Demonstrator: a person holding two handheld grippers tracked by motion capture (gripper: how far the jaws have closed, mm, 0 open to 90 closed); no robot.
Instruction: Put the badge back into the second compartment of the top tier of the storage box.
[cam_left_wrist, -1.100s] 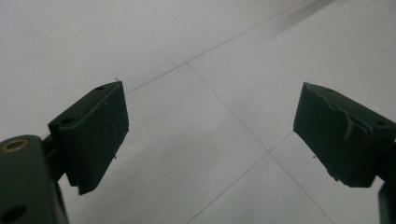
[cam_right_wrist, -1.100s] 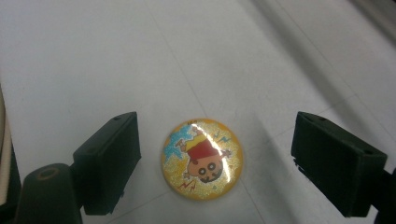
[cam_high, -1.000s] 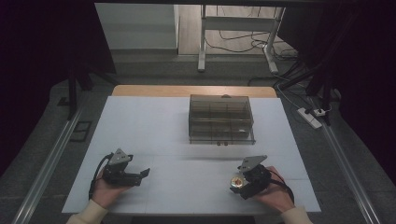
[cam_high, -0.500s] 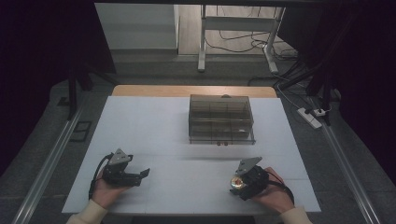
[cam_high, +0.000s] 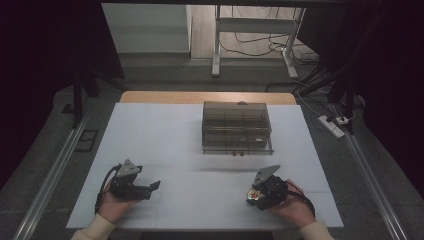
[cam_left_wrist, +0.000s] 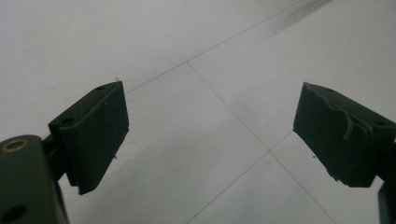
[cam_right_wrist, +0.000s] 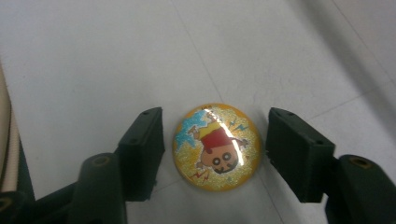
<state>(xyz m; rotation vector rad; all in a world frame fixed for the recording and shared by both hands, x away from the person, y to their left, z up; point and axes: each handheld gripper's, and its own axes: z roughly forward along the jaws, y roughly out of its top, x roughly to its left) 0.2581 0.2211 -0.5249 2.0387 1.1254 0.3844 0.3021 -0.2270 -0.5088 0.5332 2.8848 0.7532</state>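
Between the two black fingers of the left gripper lies nothing but bare white table. In the left gripper view the pads stand wide apart, one at each side, and a cross of thin seams in the tabletop runs through the gap between them. From the high view this gripper rests low on the near left part of the table, cupped in the person's left hand, with its jaws pointing toward the middle of the table and its cable looping back beside the hand.

Beyond both grippers, toward the far edge and well apart from either pair of fingers, stands a clear plastic drawer box with small compartments; what they hold is too small to make out.

Over at the right, the right gripper sits in the person's right hand on the near right part of the table. Its jaws have just been closing, and a round glittery badge lies flat on the table between them. The badge is gold with a cartoon figure in a red shirt, seen upside down from the gripper's side. In the right gripper view the fingers flank the badge closely; a thin sliver of table shows at each side, so the pads are just beside its rim, not pressing it.
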